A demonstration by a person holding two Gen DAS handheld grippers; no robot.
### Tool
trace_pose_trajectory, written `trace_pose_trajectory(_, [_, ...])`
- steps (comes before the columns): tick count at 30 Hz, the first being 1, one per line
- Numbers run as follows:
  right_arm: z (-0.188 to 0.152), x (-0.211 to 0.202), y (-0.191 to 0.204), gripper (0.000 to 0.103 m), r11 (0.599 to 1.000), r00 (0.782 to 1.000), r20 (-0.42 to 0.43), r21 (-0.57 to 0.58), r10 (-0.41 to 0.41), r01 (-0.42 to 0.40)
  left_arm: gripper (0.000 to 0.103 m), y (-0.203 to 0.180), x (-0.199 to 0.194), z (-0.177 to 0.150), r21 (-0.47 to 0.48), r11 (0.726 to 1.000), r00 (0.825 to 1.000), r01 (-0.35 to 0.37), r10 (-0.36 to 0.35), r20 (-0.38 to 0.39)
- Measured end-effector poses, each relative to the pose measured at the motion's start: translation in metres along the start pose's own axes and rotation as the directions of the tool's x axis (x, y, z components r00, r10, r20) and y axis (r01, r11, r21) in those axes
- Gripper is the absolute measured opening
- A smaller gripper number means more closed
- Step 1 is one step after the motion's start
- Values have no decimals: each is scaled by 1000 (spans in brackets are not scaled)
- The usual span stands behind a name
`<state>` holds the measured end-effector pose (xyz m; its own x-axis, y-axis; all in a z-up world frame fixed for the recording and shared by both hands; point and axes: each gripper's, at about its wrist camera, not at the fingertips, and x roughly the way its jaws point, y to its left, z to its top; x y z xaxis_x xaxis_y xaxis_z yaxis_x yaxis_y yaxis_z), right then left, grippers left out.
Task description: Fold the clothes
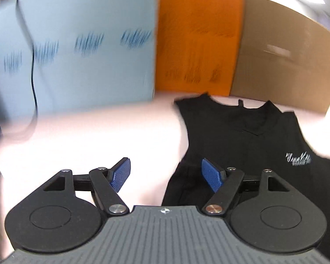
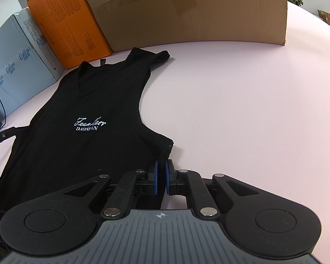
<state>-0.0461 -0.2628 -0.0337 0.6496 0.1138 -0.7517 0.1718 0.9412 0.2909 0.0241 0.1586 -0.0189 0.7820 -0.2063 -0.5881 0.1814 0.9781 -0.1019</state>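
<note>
Because the right gripper sits right at the side edge of the black vest, just under the armhole, it is the nearer one, and its jaws are pressed nearly together, though I cannot tell if cloth is between them. The left gripper has its jaws spread wide and holds nothing, with the vest at about 1 o'clock from it. The vest lies flat on the pink bench, front up, white letters showing, neck at 12 o'clock toward the boxes.
</note>
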Motion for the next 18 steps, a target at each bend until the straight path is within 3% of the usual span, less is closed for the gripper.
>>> trace_pose_trajectory(4, [3, 3, 0, 7, 1000, 1000, -2, 0, 4, -4, 68, -2, 8, -1, 53, 996, 997, 66, -64, -33])
trace_pose_trajectory(5, [4, 4, -1, 7, 1000, 1000, -4, -1, 6, -6, 61, -2, 11, -2, 65, 994, 995, 84, -80, -54])
trace_pose_trajectory(6, [4, 3, -1, 7, 1000, 1000, -4, -2, 5, -5, 46, -2, 13, -3, 74, 992, 992, 106, -100, -79])
trace_pose_trajectory(7, [4, 3, -1, 7, 1000, 1000, -5, -3, 5, -5, 7, -1, 16, -4, 82, 988, 987, 128, -119, -108])
trace_pose_trajectory(10, [4, 1, -1, 7, 1000, 1000, -9, -8, 3, -4, 5, 14, 16, -1, 74, 994, 993, 84, -77, -91])
trace_pose_trajectory(14, [4, 0, -3, 7, 1000, 1000, -9, -8, 5, -5, 8, 51, 28, 6, -34, 999, 993, -20, 16, -114])
trace_pose_trajectory(18, [4, -1, -6, 7, 1000, 1000, -8, -6, 7, -7, 15, 68, 32, 4, -63, 997, 992, -39, 31, -124])
